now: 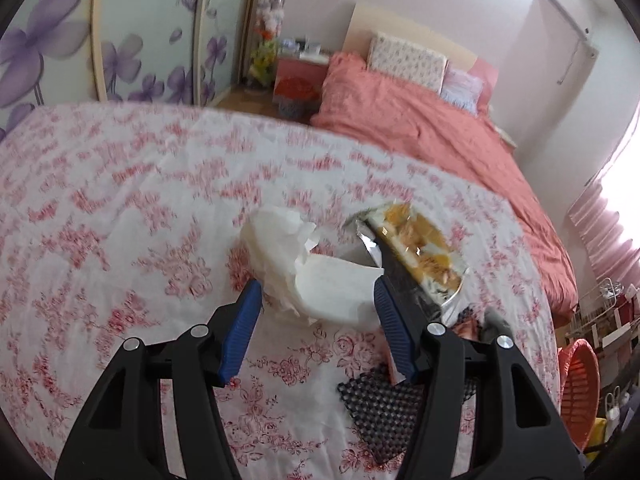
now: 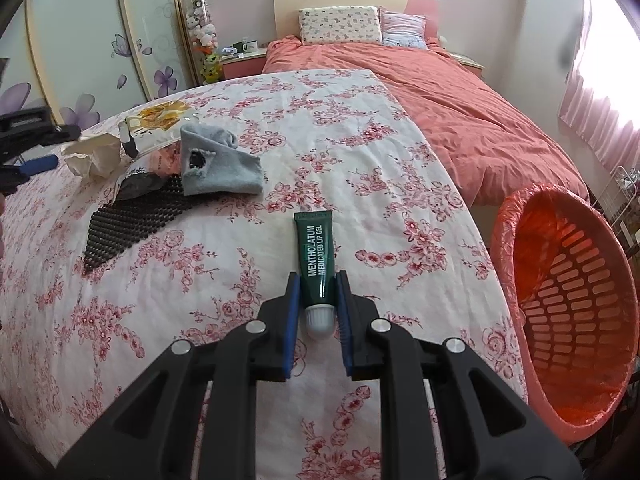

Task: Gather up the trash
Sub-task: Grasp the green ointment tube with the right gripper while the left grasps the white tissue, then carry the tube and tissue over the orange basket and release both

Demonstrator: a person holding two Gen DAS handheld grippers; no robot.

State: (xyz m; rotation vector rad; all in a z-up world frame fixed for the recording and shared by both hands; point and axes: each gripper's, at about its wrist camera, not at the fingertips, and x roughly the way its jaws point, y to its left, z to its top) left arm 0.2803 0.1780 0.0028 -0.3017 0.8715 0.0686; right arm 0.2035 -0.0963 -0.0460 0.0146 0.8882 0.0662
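A crumpled white tissue (image 1: pixel 304 268) lies on the floral tablecloth (image 1: pixel 120 200). My left gripper (image 1: pixel 318 292) is open, its blue fingertips on either side of the tissue's near end. A yellow snack wrapper (image 1: pixel 420 252) lies just right of it. My right gripper (image 2: pixel 318 280) is shut on a green Mentholatum lip gel tube (image 2: pixel 316 252), white cap toward me, held low over the cloth. The tissue (image 2: pixel 94 156) and wrapper (image 2: pixel 156 124) show far left in the right wrist view. An orange trash basket (image 2: pixel 576 304) with an orange liner stands right of the table.
A grey sock (image 2: pixel 220 164) and a black perforated mat (image 2: pixel 128 220) lie near the wrapper. The mat (image 1: pixel 392 412) shows under my left gripper. A bed with a salmon duvet (image 2: pixel 460 108) stands beyond the table. Wardrobe doors (image 1: pixel 120 40) are at the left.
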